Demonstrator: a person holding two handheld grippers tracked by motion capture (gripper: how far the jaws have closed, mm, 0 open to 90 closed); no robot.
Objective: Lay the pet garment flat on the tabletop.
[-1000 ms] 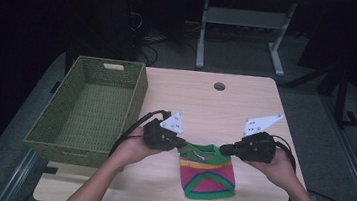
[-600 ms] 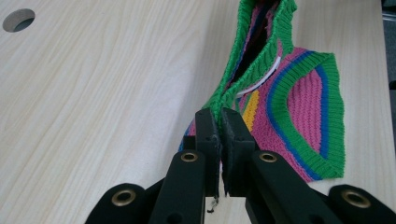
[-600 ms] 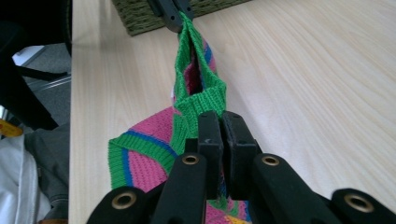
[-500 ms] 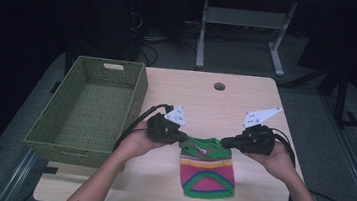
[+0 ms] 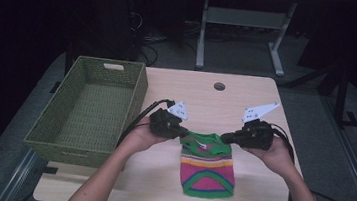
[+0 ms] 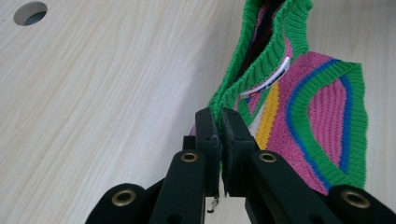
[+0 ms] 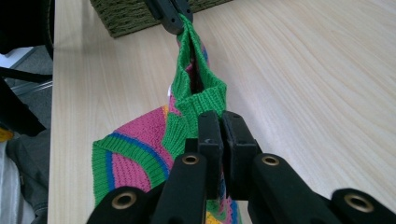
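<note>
Sweater [image 5: 208, 164]: small knitted garment in pink, green, yellow and blue, lying on the table [image 5: 247, 95] near the person's edge, at about 3 o'clock from the basket [image 5: 90, 111].
Left gripper [image 5: 183, 131]: jaws pinched tight on the green ribbed collar edge at the sweater's 10 o'clock corner; in the left gripper view [image 6: 219, 122] the knit is squeezed between the pads.
Right gripper [image 5: 224, 137]: jaws likewise clamped on the collar at the 2 o'clock corner; the right gripper view [image 7: 219, 122] shows green rib caught between the pads.
Collar: pulled taut between the two grips, its top edge lifted a little off the wood while the body trails flat toward 6 o'clock.
Done: both shoulders gripped, the garment spread flat.
Left: judging by the empty basket at 9 o'clock, folding or lifting the sweater and placing it inside is probably ahead.
Risk: a thin pinch on loose knit may slip.
</note>
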